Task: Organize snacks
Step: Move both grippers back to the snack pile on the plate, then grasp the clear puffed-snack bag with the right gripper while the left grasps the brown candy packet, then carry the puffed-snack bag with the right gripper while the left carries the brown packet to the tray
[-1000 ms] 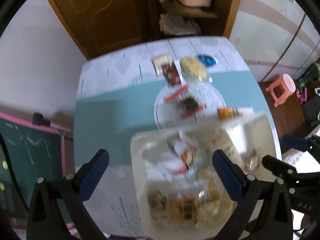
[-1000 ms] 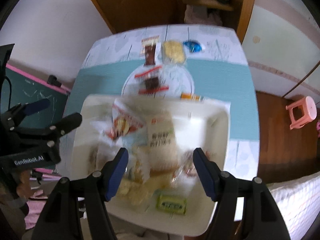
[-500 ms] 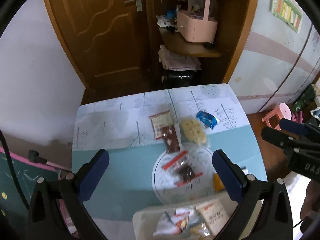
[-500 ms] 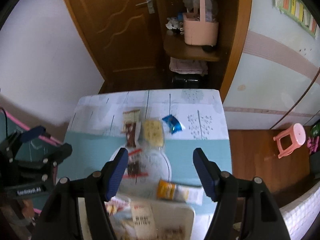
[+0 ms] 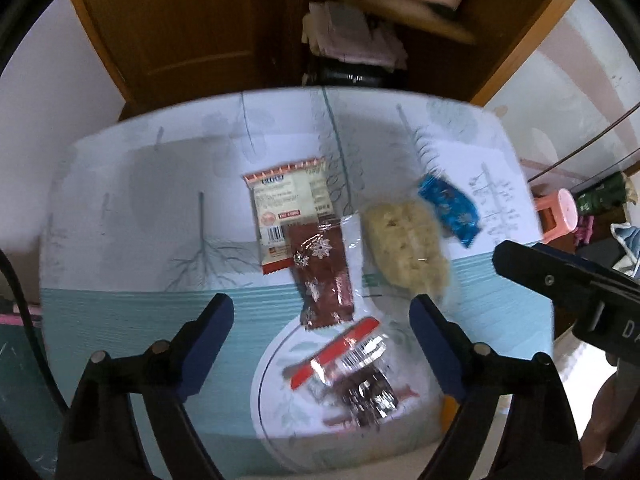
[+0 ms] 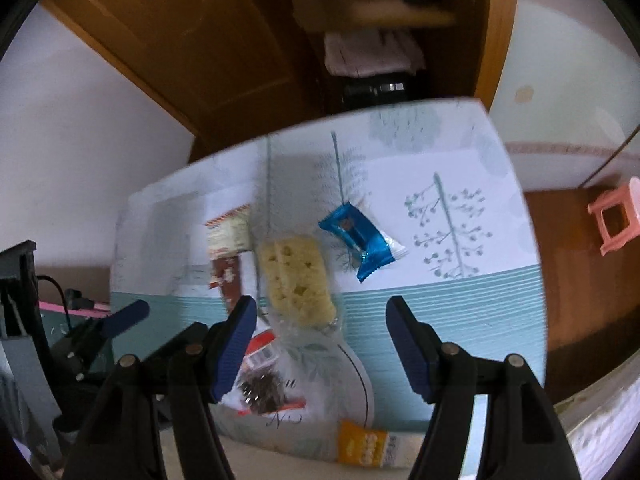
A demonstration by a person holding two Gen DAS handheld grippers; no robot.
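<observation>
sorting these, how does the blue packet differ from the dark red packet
The blue packet is short, bright, and lies alone on the white part of the tablecloth. The dark red packet is longer, patterned with flowers, and overlaps a white-and-orange packet. Both are sealed, lying flat, ungripped.

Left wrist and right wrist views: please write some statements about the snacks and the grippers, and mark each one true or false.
1. The blue packet lies on the table, apart from the yellow cake. True.
2. The left gripper holds the dark red packet. False: it is open and holds nothing.
3. The dark red packet overlaps the white packet. True.
4. The right gripper is shut on the yellow cake. False: it is open, and the cake lies on the table.
5. The red-striped packet lies over the round white design. True.
</observation>
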